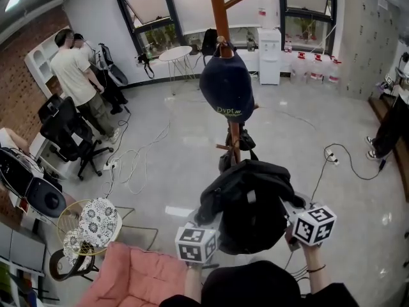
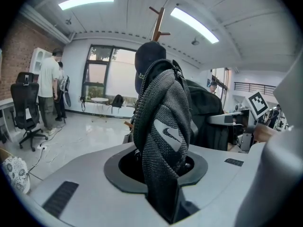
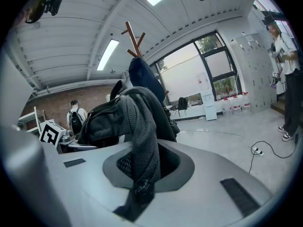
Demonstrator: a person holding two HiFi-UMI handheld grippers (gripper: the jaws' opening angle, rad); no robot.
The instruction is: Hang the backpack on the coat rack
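A black backpack (image 1: 246,203) hangs in the air between my two grippers, just in front of the wooden coat rack (image 1: 220,11). A dark navy cap (image 1: 227,85) hangs on the rack's pole, and a small dark bag (image 1: 239,139) hangs lower down. My left gripper (image 2: 163,176) is shut on a mesh shoulder strap (image 2: 163,126) with a white swoosh. My right gripper (image 3: 139,183) is shut on the other shoulder strap (image 3: 142,136). In the head view the backpack hides both pairs of jaws; only the left marker cube (image 1: 196,244) and the right marker cube (image 1: 314,224) show.
Two people (image 1: 77,75) stand at the far left beside a black office chair (image 1: 70,136). A wire stool with floral cloth (image 1: 96,226) and a pink cushion (image 1: 137,277) lie near my left. Cables (image 1: 137,162) and a power strip (image 1: 331,158) cross the floor. Another person (image 1: 386,133) stands at the right.
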